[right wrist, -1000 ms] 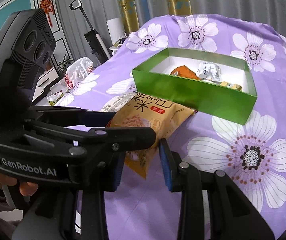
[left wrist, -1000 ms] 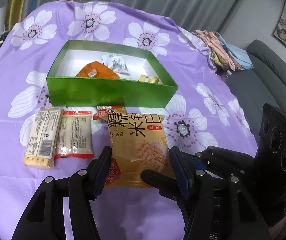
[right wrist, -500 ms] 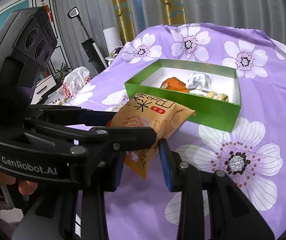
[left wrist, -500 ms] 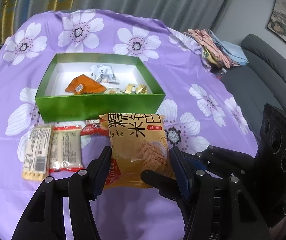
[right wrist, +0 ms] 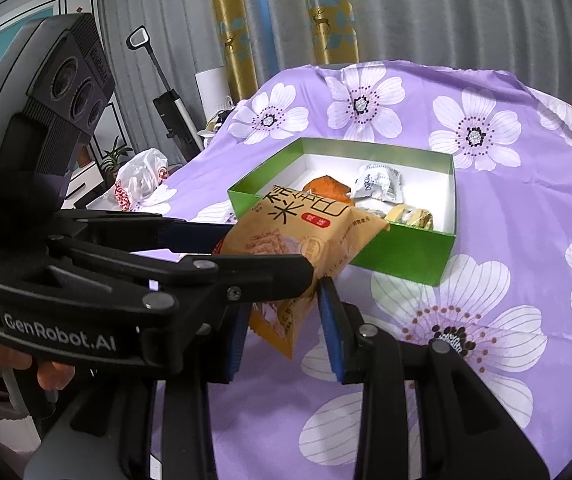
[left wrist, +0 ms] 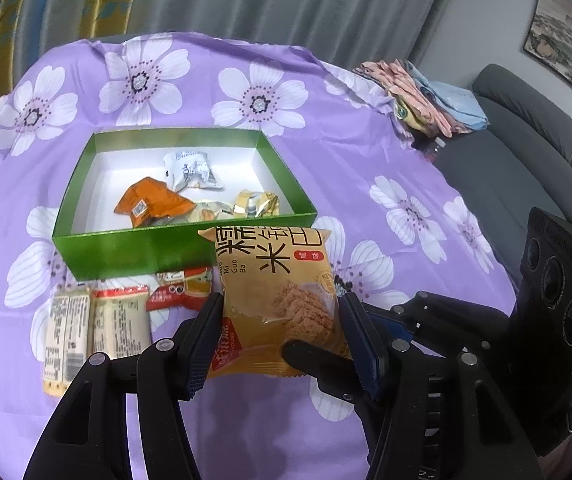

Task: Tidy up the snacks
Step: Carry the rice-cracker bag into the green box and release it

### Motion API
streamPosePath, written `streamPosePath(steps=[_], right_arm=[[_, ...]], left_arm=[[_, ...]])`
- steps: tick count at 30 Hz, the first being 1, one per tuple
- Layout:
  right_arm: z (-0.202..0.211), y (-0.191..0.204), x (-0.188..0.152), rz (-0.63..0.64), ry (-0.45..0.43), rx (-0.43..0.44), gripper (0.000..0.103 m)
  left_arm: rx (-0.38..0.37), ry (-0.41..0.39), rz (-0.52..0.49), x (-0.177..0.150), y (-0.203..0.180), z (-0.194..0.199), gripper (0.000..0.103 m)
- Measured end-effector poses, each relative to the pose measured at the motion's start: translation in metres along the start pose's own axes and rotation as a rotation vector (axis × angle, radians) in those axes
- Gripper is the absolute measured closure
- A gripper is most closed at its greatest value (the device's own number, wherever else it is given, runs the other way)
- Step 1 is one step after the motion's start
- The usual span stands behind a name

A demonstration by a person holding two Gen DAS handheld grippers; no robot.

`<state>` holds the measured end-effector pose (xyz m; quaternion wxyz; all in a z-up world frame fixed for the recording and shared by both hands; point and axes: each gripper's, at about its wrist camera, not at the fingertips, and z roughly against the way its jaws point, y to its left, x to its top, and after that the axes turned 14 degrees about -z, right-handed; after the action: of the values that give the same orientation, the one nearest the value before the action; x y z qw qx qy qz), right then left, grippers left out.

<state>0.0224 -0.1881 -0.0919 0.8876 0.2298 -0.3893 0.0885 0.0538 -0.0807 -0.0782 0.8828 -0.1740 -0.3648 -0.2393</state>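
An orange rice-cracker bag (left wrist: 274, 280) hangs above the purple flowered cloth, just in front of the green box (left wrist: 146, 248). My left gripper (left wrist: 282, 340) is shut on the bag's two sides. In the right wrist view my right gripper (right wrist: 284, 332) pinches the bag's (right wrist: 306, 236) lower corner, and the left gripper's fingers (right wrist: 246, 272) cross in front. The box (right wrist: 406, 256) holds an orange packet (left wrist: 154, 202), a white packet (left wrist: 190, 170) and gold-wrapped sweets (left wrist: 256, 204).
Two pale cracker bars (left wrist: 68, 332) (left wrist: 120, 320) and a small red packet (left wrist: 174, 290) lie on the cloth in front of the box. Folded clothes (left wrist: 418, 96) and a grey sofa (left wrist: 526, 152) are at the right. A white plastic bag (right wrist: 138, 180) sits past the table's left edge.
Both grippers have risen and drawn back a little with the bag held between them. The box and the bars on the cloth now look smaller and farther away.
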Motion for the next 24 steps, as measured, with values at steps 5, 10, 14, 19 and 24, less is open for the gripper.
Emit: streamPosePath(steps=[5, 10, 14, 19, 24], right_arm=[[-0.005, -0.001, 0.008, 0.007, -0.013, -0.005, 0.069], [-0.015, -0.003, 0.017, 0.005, -0.018, 0.0, 0.068], [-0.026, -0.004, 0.026, 0.024, -0.018, -0.005, 0.069], [-0.038, -0.008, 0.041, 0.03, -0.031, -0.002, 0.068], [-0.053, -0.014, 0.053, 0.034, -0.044, -0.008, 0.068]], left_arm=[[-0.006, -0.012, 0.0, 0.007, 0.006, -0.002, 0.044], [0.001, -0.02, 0.008, 0.013, 0.015, -0.006, 0.044], [0.01, -0.019, 0.012, 0.019, 0.025, -0.012, 0.044], [0.016, -0.036, 0.016, 0.031, 0.038, -0.019, 0.044], [0.027, -0.041, 0.019, 0.043, 0.05, -0.03, 0.044]])
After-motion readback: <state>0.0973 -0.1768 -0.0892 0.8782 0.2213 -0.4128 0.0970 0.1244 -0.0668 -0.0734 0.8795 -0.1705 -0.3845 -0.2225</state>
